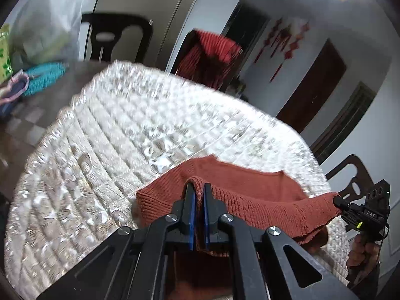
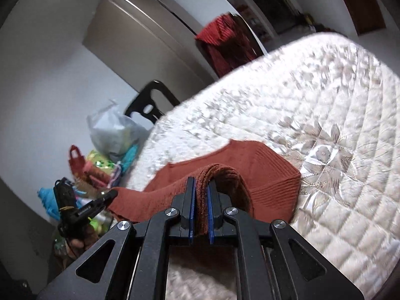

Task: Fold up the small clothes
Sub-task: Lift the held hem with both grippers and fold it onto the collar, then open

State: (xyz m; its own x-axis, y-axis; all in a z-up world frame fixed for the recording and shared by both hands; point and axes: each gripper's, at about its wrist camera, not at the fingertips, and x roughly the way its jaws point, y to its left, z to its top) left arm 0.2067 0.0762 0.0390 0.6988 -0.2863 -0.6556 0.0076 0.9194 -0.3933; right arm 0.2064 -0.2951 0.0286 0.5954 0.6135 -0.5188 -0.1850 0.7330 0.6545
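Note:
A rust-orange ribbed knit garment lies on the near edge of a white quilted cover. My left gripper is shut on a bunched edge of it. My right gripper is shut on the garment at its other near corner. The near hem hangs stretched between the two grippers, lifted above the cover. Each gripper shows in the other's view: the right one at the far right, the left one at the lower left.
The quilted cover fills most of both views. A dark chair and another chair draped with a red cloth stand behind. Bags and colourful items are piled on the left. A chair back stands on the right.

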